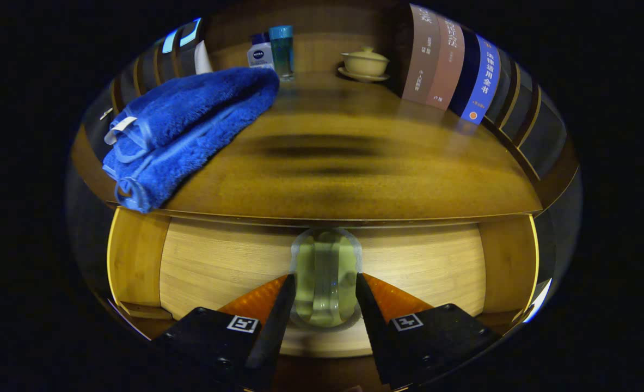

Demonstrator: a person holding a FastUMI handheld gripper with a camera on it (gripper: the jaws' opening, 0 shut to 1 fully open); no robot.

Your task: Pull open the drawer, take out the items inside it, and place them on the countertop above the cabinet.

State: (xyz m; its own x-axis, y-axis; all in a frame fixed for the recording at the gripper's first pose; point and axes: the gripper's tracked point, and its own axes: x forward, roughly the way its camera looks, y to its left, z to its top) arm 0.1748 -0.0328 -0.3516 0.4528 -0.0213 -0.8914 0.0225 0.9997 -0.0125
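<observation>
The hand-held gripper (324,305) clamps both fingers on a clear, pale-green glass bottle (325,277), held over the open light-wood drawer (218,267) at lower centre. Above, the dark wooden countertop (354,174) carries a folded blue towel (185,130) at upper left; the bottle's base is cut off from sight.

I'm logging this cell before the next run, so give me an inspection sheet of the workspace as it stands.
Surface: wooden countertop, bare in the middle.
Job's things: drawer open below the countertop; clear glass held between the fingers above the drawer floor; folded blue towel lying on the countertop, overhanging its front edge.
Clutter: two bottles, lidded cup on saucer, row of books at the back.
Grippers: gripper shut on the glass.
Cables: nothing seen.
Surroundings: dark, nothing else made out.
</observation>
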